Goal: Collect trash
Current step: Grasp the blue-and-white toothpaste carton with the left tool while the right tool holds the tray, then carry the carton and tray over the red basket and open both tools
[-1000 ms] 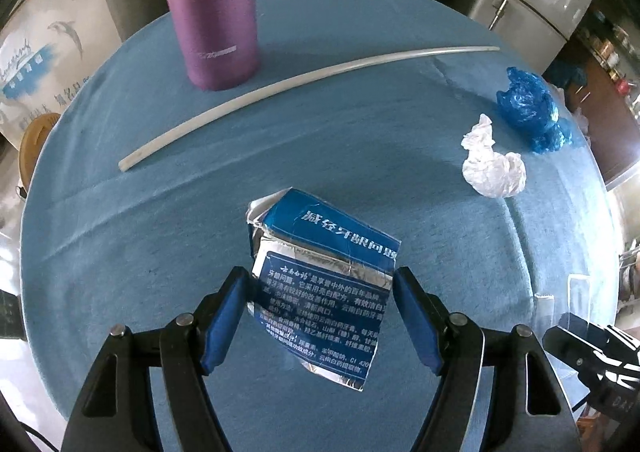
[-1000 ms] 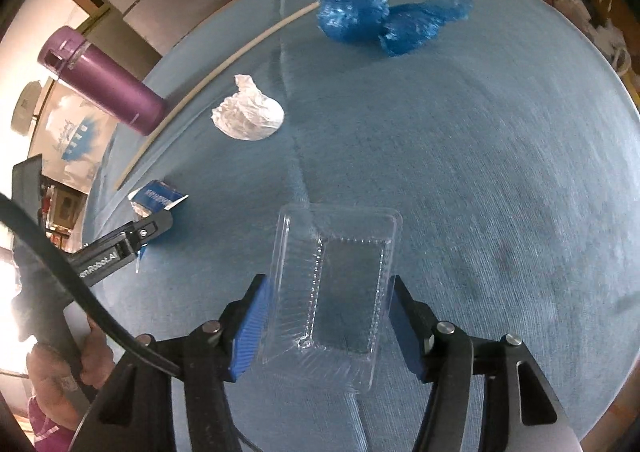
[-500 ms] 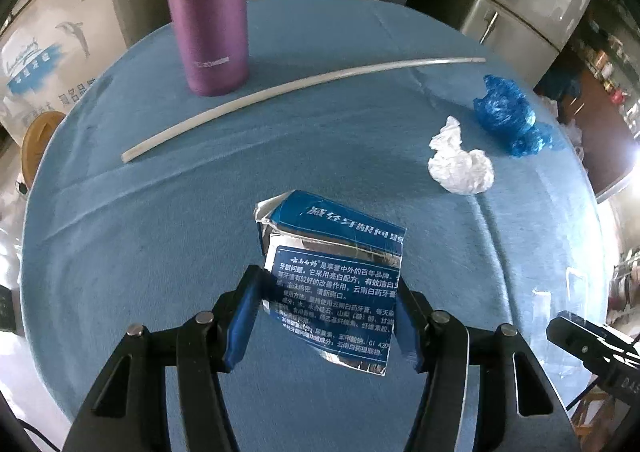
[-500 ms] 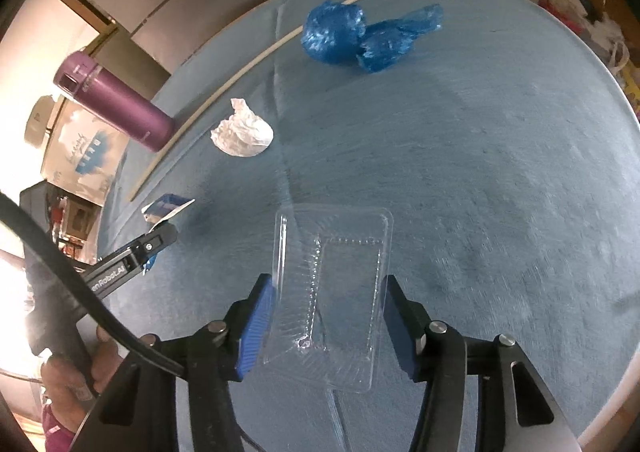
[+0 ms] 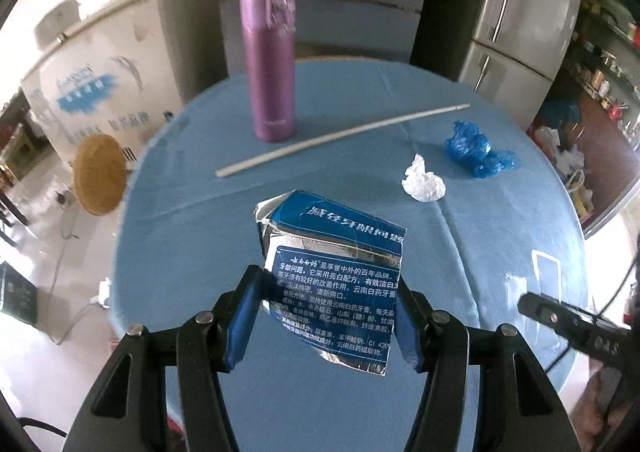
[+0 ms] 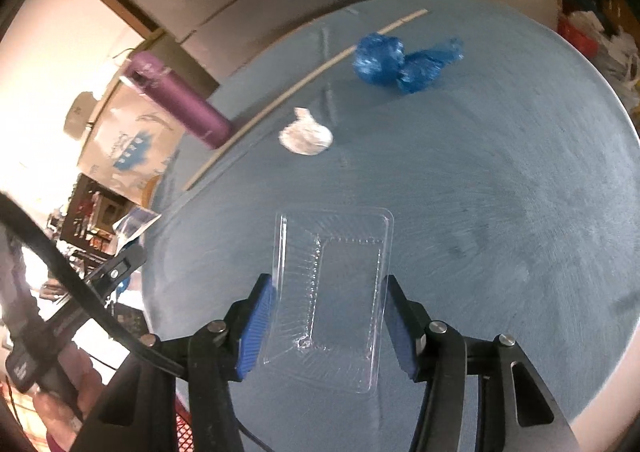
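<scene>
left wrist: left gripper (image 5: pixel 326 320) clamped on flattened carton (image 5: pixel 334 276), light, creasable; right gripper (image 6: pixel 326 326) clamped on clear tray (image 6: pixel 330 292), flimsy, crushable; grip edges.

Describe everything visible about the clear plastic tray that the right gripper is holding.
The clear plastic tray is a thin, see-through rectangular container with rounded corners, a flat rim and a ribbed, recessed well; the blue tablecloth shows through it. It looks empty and slightly crumpled near its lower edge. It sits between the right gripper's blue fingers, which press its two long sides, long axis pointing away from the camera. Whether it is lifted clear of the cloth cannot be told. Nothing else touches it.
</scene>
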`<state>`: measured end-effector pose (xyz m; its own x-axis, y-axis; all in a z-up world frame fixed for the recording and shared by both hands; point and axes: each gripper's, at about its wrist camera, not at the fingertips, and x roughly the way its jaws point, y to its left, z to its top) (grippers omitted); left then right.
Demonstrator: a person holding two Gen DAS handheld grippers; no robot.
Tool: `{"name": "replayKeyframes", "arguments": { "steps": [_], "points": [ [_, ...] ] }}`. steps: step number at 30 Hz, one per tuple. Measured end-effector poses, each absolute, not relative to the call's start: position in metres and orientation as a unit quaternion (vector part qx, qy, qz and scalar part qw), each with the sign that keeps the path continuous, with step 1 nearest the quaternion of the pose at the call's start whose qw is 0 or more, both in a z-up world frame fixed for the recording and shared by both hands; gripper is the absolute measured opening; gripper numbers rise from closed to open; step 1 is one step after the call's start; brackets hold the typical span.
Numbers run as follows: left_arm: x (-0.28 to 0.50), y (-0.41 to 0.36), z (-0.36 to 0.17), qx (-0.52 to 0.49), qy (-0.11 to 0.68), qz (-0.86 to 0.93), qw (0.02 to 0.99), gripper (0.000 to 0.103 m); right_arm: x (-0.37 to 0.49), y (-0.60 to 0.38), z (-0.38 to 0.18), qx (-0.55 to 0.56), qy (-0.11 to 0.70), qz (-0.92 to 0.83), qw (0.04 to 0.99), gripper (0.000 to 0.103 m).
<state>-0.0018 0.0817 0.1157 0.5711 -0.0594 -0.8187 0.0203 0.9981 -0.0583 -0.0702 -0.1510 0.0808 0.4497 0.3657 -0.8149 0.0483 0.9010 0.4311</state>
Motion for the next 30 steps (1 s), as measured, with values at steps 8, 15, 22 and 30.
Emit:
{"name": "replayKeyframes", "arguments": {
  "steps": [8,15,22,30],
  "points": [
    [-0.079,0.104,0.161,0.003,0.413,0.034,0.91,0.062,-0.101,-0.129,0.108,0.201,0.486,0.152,0.837,0.057],
    [-0.138,0.137,0.174,-0.011,0.394,0.076,0.916,0.062,-0.122,-0.092,0.125,0.189,0.465,0.224,0.836,0.057],
    [-0.174,0.167,0.166,-0.018,0.4,0.123,0.908,0.062,-0.138,-0.05,0.125,0.171,0.471,0.28,0.819,0.057],
    [-0.2,0.195,0.161,-0.028,0.4,0.159,0.902,0.062,-0.146,-0.01,0.127,0.147,0.476,0.317,0.807,0.057]
  ]
}}
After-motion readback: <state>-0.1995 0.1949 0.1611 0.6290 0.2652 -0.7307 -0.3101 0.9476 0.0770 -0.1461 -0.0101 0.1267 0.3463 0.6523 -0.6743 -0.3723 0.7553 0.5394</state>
